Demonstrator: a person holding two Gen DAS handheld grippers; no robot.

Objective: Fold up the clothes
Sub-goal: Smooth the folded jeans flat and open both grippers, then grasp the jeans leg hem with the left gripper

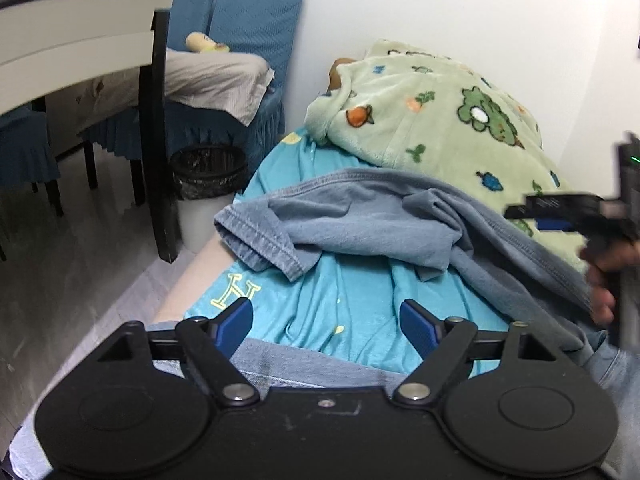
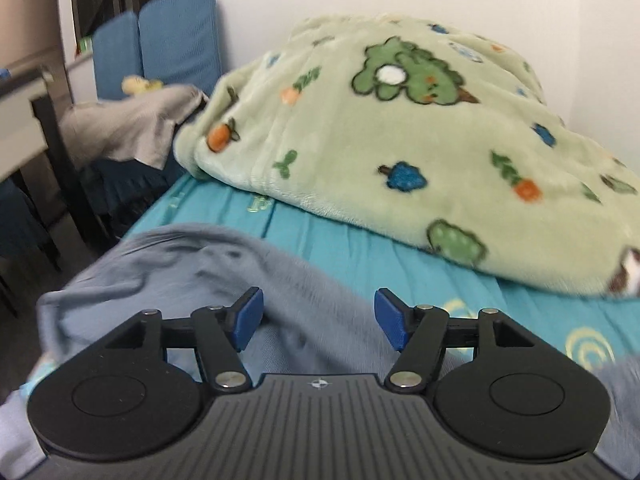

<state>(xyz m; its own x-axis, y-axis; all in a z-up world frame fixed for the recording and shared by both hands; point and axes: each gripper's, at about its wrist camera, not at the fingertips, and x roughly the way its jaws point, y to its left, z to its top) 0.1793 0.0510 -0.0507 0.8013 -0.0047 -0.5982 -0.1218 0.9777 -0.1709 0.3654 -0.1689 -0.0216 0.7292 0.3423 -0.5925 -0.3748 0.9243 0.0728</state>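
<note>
Nearest us, the left gripper (image 1: 326, 322) is spread wide w/ nothing between its blue pads; under it lies the turquoise sheet (image 1: 352, 300). The right gripper (image 2: 319, 318) is spread too, pads clear of cloth, hanging over the grey-blue garment (image 2: 192, 264).

Only the left view gives us the garment (image 1: 360, 216) whole: rumpled across the bed, one hemmed end bunched at the bed's left edge, the other end running right toward a hand (image 1: 604, 276) on the right gripper (image 1: 524, 212), seen side-on at the frame's edge. The right view is blurred, but it alone shows bare sheet (image 2: 360, 248) between garment and green fleece blanket (image 2: 400, 140).

Further off, the blanket (image 1: 432, 120) is heaped vs. the white wall (image 1: 440, 8), blocking the bed's far end. Left of the bed, just beside it: a bin w/ black liner (image 1: 208, 172), a dark table leg (image 1: 160, 140), then blue-covered chairs (image 1: 256, 28) w/ beige cloth (image 1: 208, 80). Open floor (image 1: 80, 248) only at near left.
</note>
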